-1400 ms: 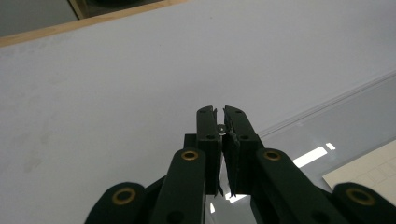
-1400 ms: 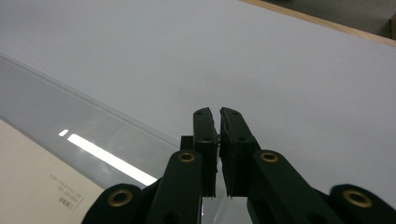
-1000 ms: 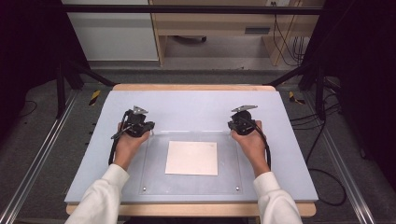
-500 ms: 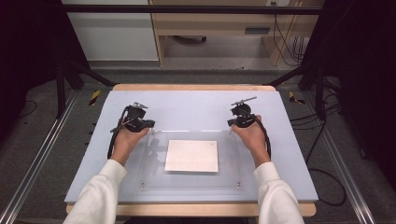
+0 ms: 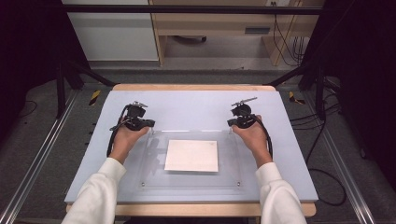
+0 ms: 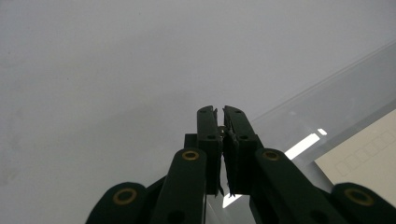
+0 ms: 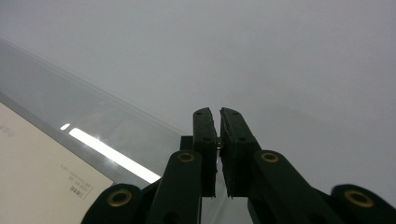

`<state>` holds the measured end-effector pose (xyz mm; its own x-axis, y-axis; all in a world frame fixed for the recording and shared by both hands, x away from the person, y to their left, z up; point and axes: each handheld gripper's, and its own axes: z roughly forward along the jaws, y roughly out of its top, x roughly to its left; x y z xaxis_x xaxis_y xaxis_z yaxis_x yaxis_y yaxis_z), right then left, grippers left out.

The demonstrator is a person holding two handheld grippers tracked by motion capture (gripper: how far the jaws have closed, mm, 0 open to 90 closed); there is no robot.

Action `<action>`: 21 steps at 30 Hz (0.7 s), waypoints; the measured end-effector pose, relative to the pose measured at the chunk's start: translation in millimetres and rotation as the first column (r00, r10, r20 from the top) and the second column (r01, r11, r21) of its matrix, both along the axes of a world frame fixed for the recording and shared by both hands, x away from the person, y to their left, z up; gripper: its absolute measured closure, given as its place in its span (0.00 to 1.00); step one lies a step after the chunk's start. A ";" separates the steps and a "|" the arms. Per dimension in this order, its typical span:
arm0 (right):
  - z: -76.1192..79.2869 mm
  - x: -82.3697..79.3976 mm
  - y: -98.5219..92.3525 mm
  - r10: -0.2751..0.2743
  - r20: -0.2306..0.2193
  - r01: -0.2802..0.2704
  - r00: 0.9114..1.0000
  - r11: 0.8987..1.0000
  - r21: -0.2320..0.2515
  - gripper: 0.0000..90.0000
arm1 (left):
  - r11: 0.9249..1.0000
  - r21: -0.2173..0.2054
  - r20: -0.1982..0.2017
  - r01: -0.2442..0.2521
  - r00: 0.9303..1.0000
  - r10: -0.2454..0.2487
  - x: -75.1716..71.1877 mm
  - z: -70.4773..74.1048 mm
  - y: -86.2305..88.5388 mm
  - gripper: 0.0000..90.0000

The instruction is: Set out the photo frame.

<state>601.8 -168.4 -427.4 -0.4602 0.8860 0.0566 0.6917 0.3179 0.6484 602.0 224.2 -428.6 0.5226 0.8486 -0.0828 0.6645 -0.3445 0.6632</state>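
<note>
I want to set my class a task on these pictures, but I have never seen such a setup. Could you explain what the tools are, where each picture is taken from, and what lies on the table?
A person holds two hand tools, each with two black jaws: the left gripper and the right gripper. One camera looks down from above; each of the other two rides on a gripper and looks along its jaws. On the grey table lies a clear plate with a pale sheet of paper in its middle. Both grippers sit at the plate's far corners, jaws shut and empty.
</note>
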 end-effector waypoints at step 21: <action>11.3 -102.2 -27.9 0.051 0.273 -0.054 0.961 0.999 0.004 0.27 | 1.000 -0.003 -0.034 -0.012 0.999 0.012 5.2 1.4 -1.0 0.95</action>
